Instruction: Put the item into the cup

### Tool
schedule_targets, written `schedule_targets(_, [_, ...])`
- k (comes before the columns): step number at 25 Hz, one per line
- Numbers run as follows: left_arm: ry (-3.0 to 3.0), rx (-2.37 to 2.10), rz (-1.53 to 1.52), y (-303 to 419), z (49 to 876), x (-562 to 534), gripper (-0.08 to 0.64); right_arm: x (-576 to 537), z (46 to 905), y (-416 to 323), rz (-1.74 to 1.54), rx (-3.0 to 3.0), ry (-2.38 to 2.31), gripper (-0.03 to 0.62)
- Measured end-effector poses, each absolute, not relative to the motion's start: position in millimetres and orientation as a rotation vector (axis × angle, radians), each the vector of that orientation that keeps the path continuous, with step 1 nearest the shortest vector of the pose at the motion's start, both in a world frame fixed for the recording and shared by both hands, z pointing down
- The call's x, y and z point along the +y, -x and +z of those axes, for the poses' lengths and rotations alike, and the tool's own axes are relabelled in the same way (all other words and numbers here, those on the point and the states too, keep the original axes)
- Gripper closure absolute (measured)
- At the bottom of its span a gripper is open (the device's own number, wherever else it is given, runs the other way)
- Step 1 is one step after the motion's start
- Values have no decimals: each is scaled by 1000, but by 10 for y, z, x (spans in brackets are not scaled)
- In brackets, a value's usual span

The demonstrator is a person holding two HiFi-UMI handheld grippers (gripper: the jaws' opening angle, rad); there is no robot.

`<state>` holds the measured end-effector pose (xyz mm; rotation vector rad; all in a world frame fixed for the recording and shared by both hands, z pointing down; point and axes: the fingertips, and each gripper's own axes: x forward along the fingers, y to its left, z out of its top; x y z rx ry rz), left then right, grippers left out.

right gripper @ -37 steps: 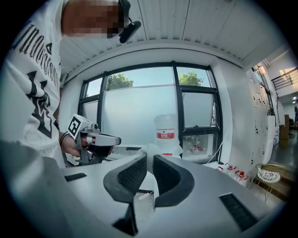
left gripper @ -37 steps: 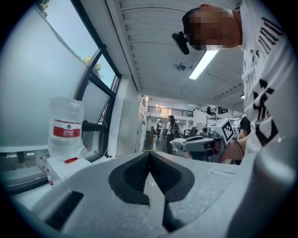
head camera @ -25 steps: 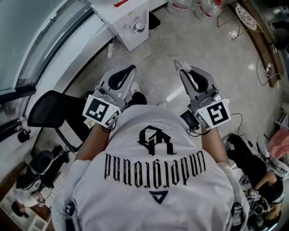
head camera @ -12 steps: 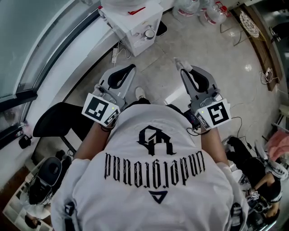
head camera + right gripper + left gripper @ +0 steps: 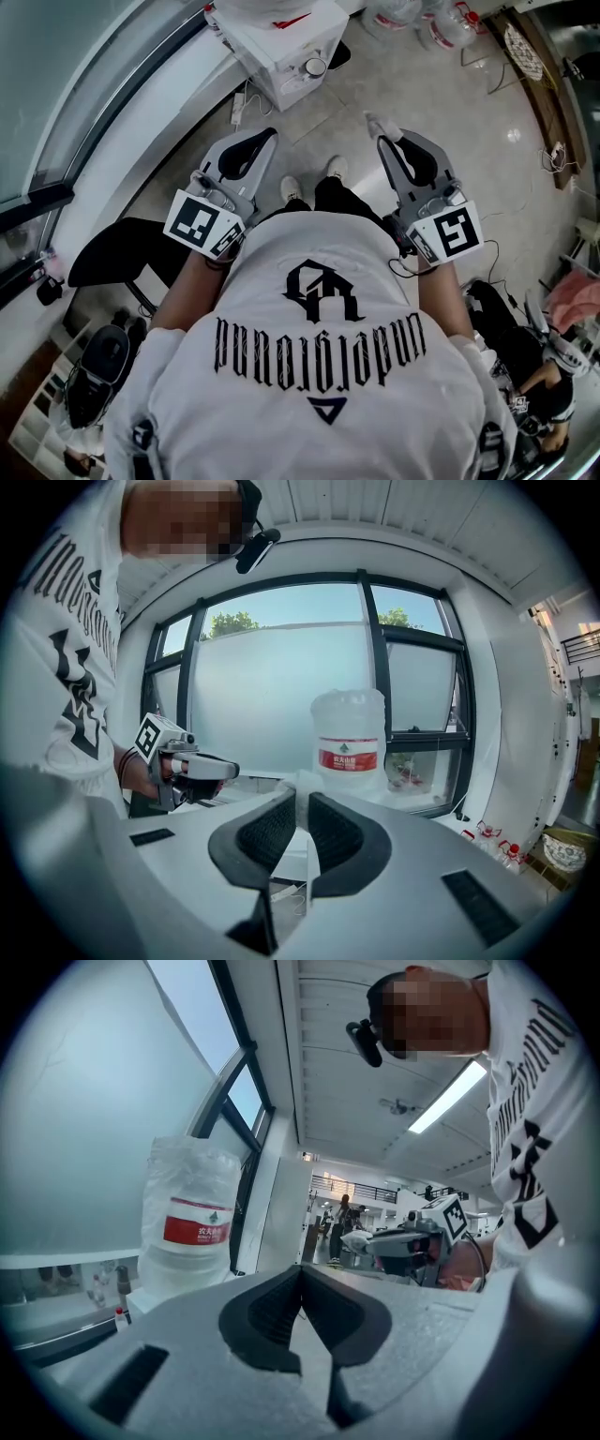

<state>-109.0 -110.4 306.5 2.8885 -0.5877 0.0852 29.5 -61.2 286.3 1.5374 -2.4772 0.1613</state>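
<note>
Both grippers are drawing closer to the white water dispenser than a second ago. The right gripper is pinching a small white item at its tips; the left gripper is riding closed, empty. Transport seems under way; next, reaching what looks like a cup atop the dispenser and releasing.

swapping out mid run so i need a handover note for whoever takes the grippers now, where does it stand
Left gripper: jaws together, empty, held in the air.
Right gripper: shut on a small white item, also in the air over the floor.
Cup: none clearly seen; a small round thing on the white water dispenser ahead might be it, too small to tell.
Done: item is picked up.
Left: reach the cup, drop the item in.
</note>
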Motion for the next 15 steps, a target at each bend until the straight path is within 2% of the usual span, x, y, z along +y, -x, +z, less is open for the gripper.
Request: schedule_targets(15, [-2840,-758,136,504,3144,-1515,545,-1288,2988,-913,180,-2588,-1364,545])
